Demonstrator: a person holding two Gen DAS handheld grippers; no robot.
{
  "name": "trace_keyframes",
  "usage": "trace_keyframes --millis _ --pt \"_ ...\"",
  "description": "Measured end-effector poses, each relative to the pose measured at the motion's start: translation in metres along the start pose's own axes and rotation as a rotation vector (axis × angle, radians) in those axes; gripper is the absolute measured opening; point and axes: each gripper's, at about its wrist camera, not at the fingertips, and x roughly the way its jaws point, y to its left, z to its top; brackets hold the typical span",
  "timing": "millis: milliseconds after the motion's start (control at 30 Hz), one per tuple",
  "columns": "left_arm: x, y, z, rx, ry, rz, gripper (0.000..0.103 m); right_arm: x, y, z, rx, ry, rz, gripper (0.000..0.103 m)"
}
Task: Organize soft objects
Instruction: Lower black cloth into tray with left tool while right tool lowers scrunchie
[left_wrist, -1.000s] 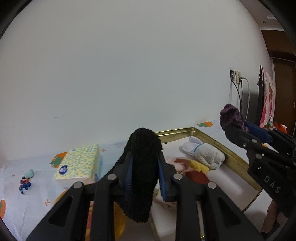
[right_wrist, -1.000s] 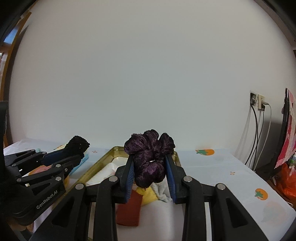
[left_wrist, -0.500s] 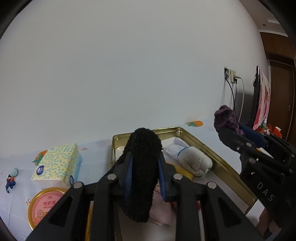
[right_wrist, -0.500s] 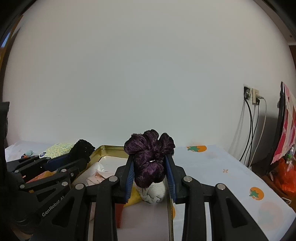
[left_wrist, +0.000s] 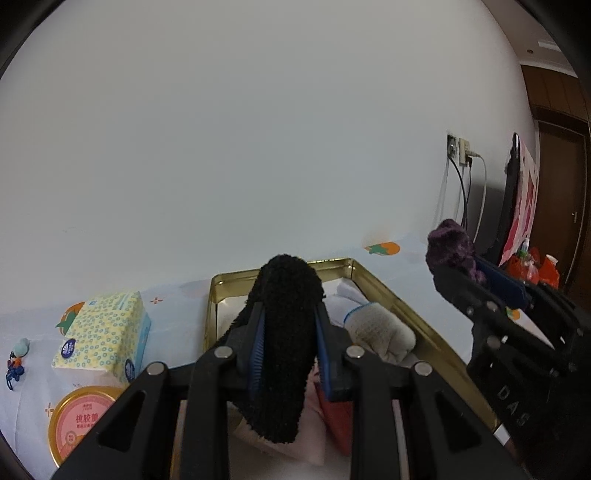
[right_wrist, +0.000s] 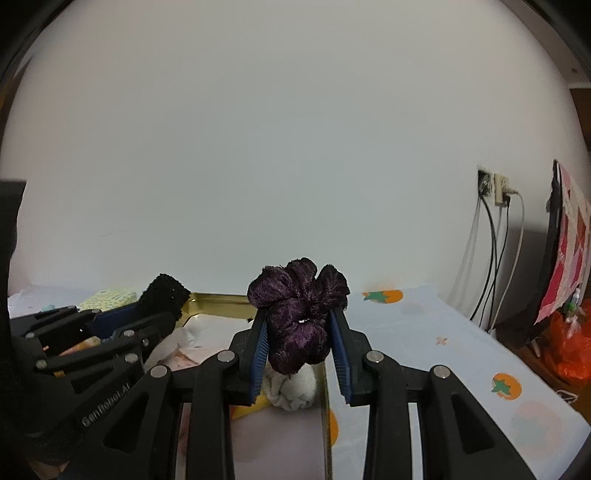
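My left gripper is shut on a fuzzy black soft piece that hangs down between its blue pads, above the near end of a gold metal tray. My right gripper is shut on a dark purple scrunchie, held above the tray's right rim. In the tray lie a rolled white sock, a pink cloth, a red piece and something yellow. Each gripper shows in the other's view: the right one at the right, the left one at the left.
A yellow patterned tissue pack and a round orange-lidded tin sit left of the tray on a white cloth printed with persimmons. A small toy figure lies far left. Cables hang from a wall socket; an orange bag is at right.
The left wrist view has swung so that the tray moved leftward under the black piece, and the tin came into sight. Both grips are unchanged; the right gripper shifted slightly toward the tray's right rim.
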Motion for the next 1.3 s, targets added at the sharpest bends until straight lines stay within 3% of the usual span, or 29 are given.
trace_keyframes --millis 300,533,733,900,1100,1300 --pt "0.008 0.009 0.011 -0.04 0.031 -0.013 0.023 0.011 -0.006 0.015 0.067 -0.006 0.0 0.034" --pt "0.018 0.011 0.017 -0.052 0.077 -0.017 0.023 0.031 0.006 0.027 0.045 0.078 0.027 0.034" --pt "0.033 0.021 0.021 -0.094 0.145 -0.006 0.024 0.059 0.017 0.038 0.048 0.203 0.071 0.035" --pt "0.044 0.026 0.021 -0.123 0.19 -0.009 0.023 0.07 0.025 0.03 0.008 0.263 0.097 0.035" --pt "0.054 0.026 0.023 -0.113 0.247 -0.021 0.028 0.083 0.011 0.025 0.077 0.338 0.169 0.035" --pt "0.058 0.023 0.019 -0.128 0.278 -0.025 0.025 0.093 0.007 0.02 0.109 0.381 0.212 0.037"
